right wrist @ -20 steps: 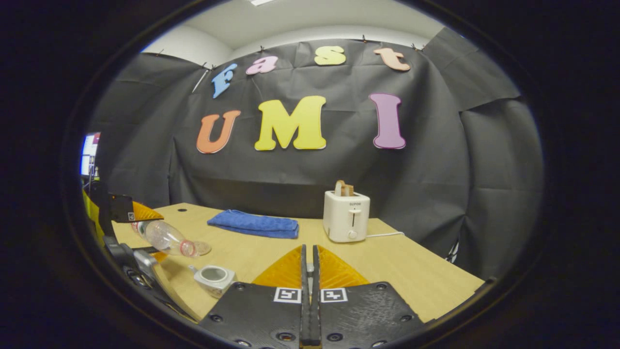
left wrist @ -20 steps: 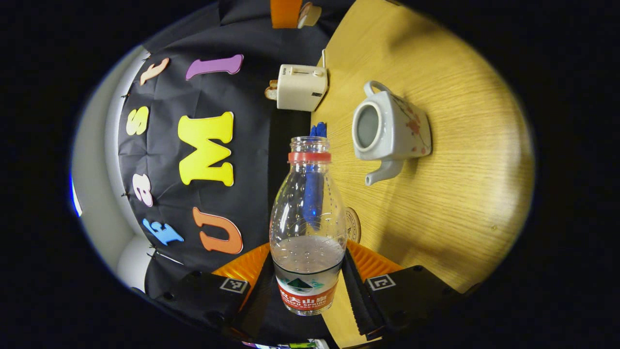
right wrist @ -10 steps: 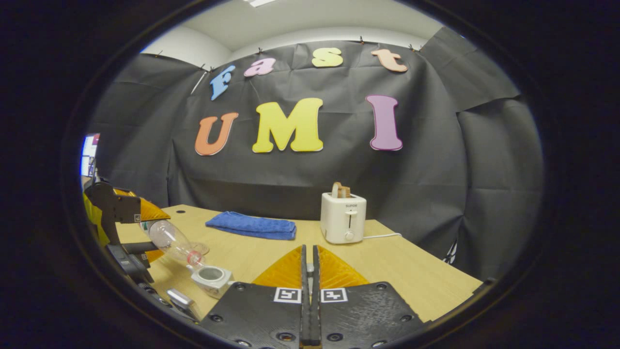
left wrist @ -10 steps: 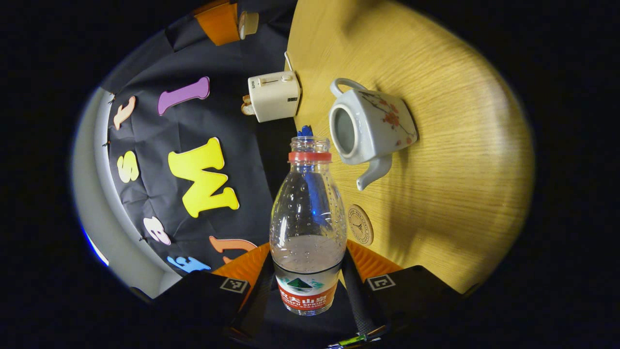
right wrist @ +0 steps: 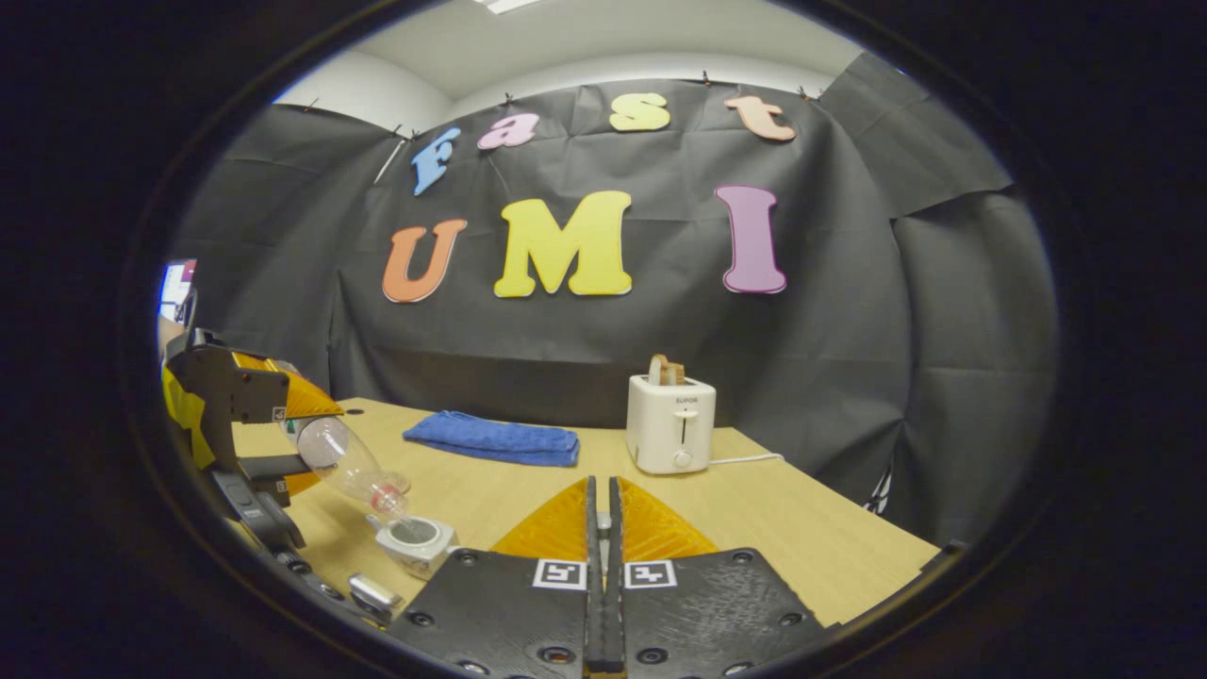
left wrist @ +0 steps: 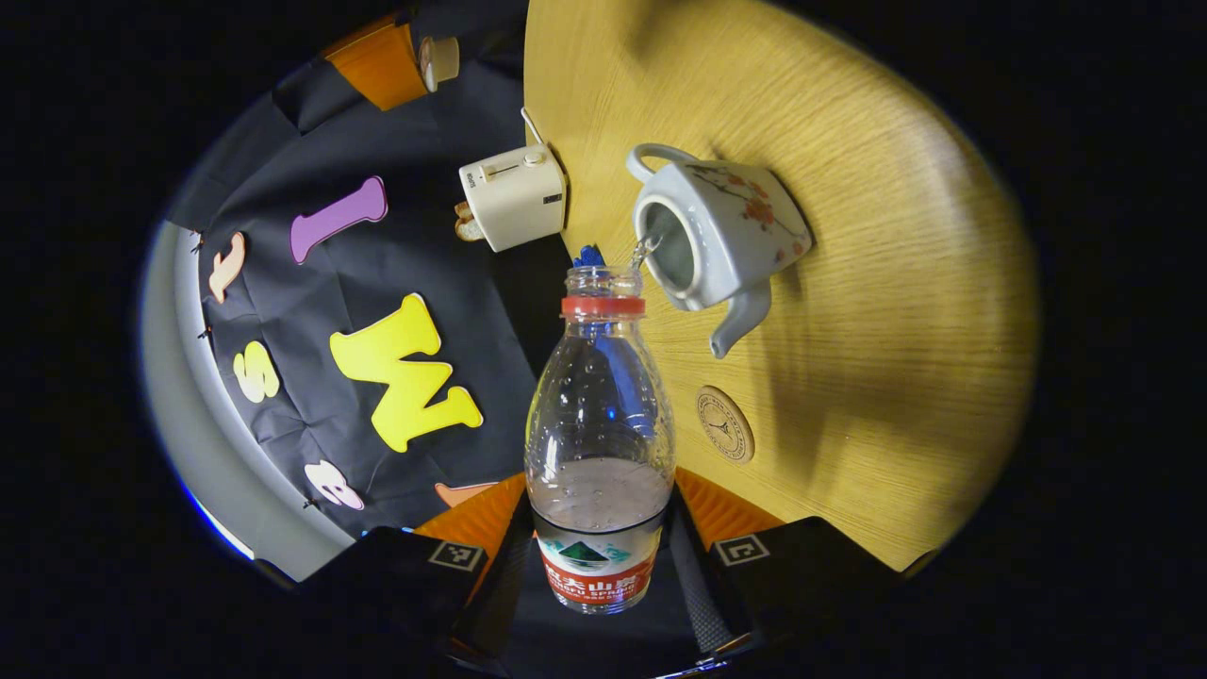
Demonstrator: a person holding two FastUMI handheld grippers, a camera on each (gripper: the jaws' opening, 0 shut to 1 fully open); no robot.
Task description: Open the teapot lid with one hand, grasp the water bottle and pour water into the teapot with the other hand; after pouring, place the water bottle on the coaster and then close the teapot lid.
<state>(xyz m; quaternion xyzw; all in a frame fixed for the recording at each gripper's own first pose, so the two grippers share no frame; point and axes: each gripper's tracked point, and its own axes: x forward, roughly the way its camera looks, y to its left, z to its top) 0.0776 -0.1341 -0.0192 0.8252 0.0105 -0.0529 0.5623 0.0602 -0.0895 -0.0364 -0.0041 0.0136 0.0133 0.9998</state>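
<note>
My left gripper [left wrist: 601, 490] is shut on the lower part of a clear water bottle [left wrist: 601, 396] with a red neck ring and no cap. The bottle is tilted, its mouth at the rim of the white flowered teapot [left wrist: 717, 236], which stands lidless on the table. A thin stream of water [left wrist: 641, 253] runs into the opening. A round coaster [left wrist: 725, 437] lies near the spout. In the right gripper view the left gripper [right wrist: 283, 415] tips the bottle [right wrist: 349, 462] over the teapot [right wrist: 415, 542]. My right gripper [right wrist: 601, 486] is shut, held high; the left gripper view shows the lid [left wrist: 438, 58] at its tip.
A white toaster [right wrist: 671, 424] with toast stands at the back of the wooden table [right wrist: 801, 528], its cord trailing right. A folded blue cloth [right wrist: 490, 438] lies to its left. The table's right edge is near the toaster.
The left gripper has tipped the bottle further and brought its mouth to the teapot's opening; water now runs out. The right gripper has stayed almost still.
</note>
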